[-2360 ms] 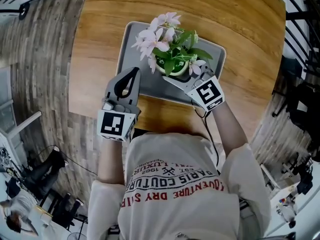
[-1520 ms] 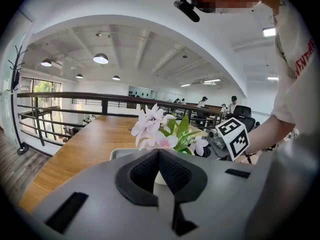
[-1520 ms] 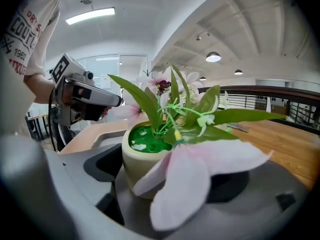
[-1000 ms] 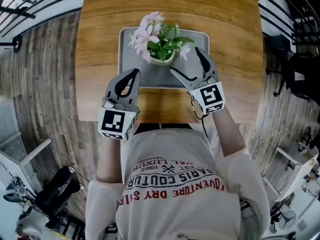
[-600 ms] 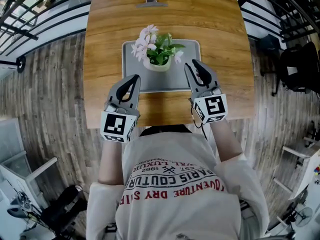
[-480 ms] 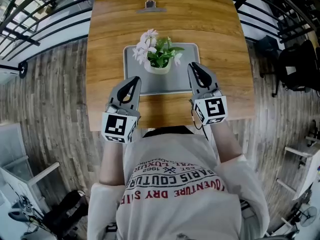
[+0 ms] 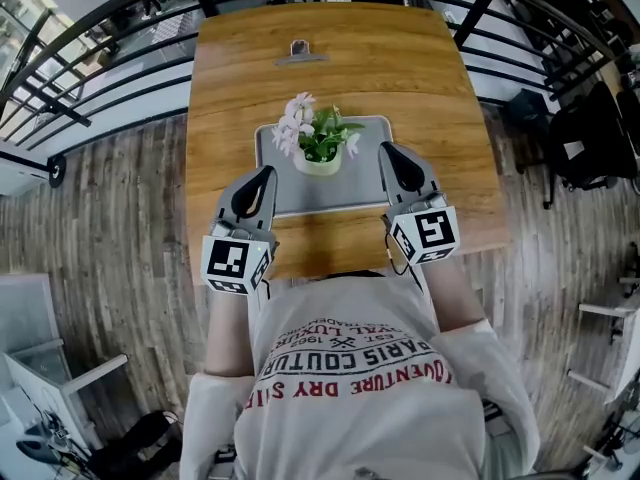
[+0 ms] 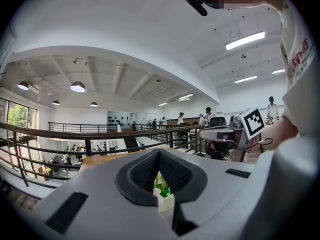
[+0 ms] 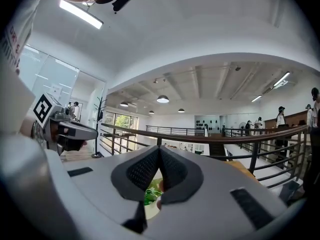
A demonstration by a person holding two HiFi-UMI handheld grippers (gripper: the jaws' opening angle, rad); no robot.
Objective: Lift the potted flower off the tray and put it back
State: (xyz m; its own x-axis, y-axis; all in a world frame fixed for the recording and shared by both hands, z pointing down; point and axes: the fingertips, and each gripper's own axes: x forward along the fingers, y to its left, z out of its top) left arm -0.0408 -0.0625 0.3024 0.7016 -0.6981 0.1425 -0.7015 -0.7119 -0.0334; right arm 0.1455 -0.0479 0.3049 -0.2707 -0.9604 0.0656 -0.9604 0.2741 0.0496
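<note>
Both empty: left claw (image 7: 263,175) shut, right claw (image 7: 389,151) just closed; potted flower (image 7: 319,144) sits on the tray (image 7: 300,194), task seemingly finished, only retreat remains.

Long white strip lights (image 8: 244,40) and round ceiling lamps (image 9: 163,99) light everything brightly and evenly; shadows are soft, and my views bend hard toward black corners.

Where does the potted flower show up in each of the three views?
Head view: potted flower upper middle, on the grey tray.
Left gripper view: potted flower bottom middle, only a sliver.
Right gripper view: potted flower bottom middle, mostly leaves.
Shared landmark: black railing.
</note>
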